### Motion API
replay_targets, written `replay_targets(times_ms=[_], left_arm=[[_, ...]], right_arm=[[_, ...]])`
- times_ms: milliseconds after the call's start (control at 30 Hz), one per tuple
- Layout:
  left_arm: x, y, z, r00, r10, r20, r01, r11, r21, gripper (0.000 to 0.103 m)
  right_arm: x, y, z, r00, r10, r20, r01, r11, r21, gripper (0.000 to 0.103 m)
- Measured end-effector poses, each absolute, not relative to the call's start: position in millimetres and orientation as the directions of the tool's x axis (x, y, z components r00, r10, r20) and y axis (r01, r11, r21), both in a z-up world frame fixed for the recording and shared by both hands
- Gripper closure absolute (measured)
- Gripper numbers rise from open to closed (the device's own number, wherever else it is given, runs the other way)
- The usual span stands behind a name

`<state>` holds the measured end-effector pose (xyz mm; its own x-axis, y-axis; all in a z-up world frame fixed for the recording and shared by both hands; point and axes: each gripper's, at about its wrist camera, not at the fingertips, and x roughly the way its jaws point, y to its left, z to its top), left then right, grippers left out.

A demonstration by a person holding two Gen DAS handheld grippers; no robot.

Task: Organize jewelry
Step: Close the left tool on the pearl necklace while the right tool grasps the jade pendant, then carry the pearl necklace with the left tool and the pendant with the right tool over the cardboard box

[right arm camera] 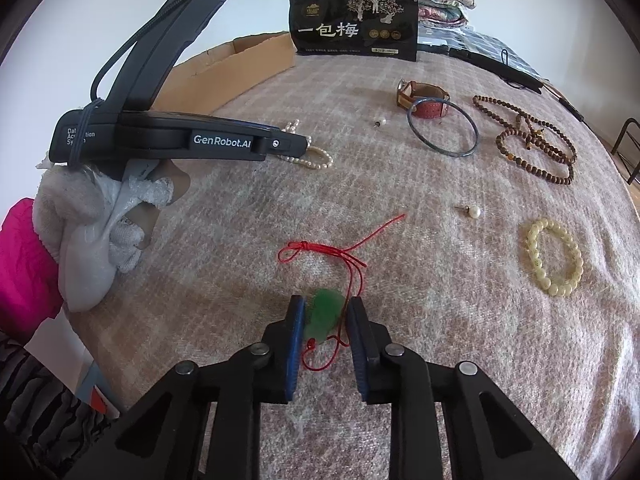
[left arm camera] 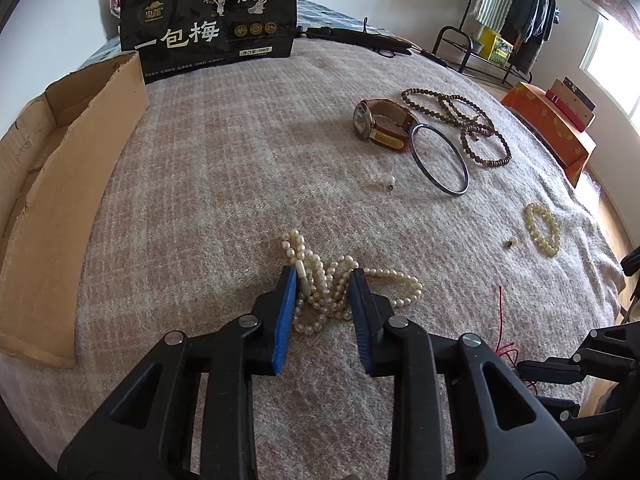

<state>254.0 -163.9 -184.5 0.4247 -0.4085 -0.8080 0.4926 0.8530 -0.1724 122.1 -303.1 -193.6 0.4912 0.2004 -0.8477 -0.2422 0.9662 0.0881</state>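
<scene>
1. The left gripper [left arm camera: 322, 284] is seen closed narrow around a bunched pearl necklace [left arm camera: 332, 288]; blue pads are pressed on the heap from both sides, with loose loops spilled out past the right pad.
2. The right gripper [right arm camera: 326, 312] is seen closed narrow on a green pendant [right arm camera: 322, 316]; its red cord [right arm camera: 344, 252] is trailed away from the pendant across the blanket [right arm camera: 400, 320].
3. Places are given from the watch [right arm camera: 420, 96], which is lain on its side.
4. A dark bangle [right arm camera: 442, 126] is leaned against the watch, touching its strap.
5. Brown wooden beads [right arm camera: 532, 140] are lain just right of the bangle.
6. One pearl stud [right arm camera: 380, 122] is seen just left of the watch; another [right arm camera: 472, 211] nearer the camera.
7. A pale yellow bead bracelet [right arm camera: 554, 256] is lain well apart from the watch, toward the right edge.
8. A cardboard box [left arm camera: 60, 184] is stood far left of the watch; a black snack bag [left arm camera: 208, 24] behind it.
</scene>
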Motion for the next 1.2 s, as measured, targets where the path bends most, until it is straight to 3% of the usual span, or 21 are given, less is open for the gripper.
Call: replay_targets(times_ms=[67, 167, 533, 1200], left_arm=[[255, -163, -185, 0.420, -0.417, -0.806, 0.495, 0.850, -0.182, 0.089], [253, -162, -185, 0.417, -0.428, -0.801, 0.493, 0.847, -0.196, 0.095], [239, -154, -162, 0.455, -0.451, -0.768, 0.482, 0.850, -0.213, 0.101], [225, -103, -73, 0.584, -0.489, -0.649, 0.444, 0.861, -0.249, 0.102]], right_arm=[[121, -305, -194, 0.491, 0.197, -0.849, -0.236, 0.968, 0.088, 0.089], [120, -305, -194, 0.493, 0.191, -0.848, -0.238, 0.968, 0.080, 0.089], [113, -316, -175, 0.556, 0.184, -0.810, -0.195, 0.977, 0.088, 0.089], [104, -323, -106, 0.654, 0.186, -0.733, -0.207, 0.976, 0.063, 0.089]])
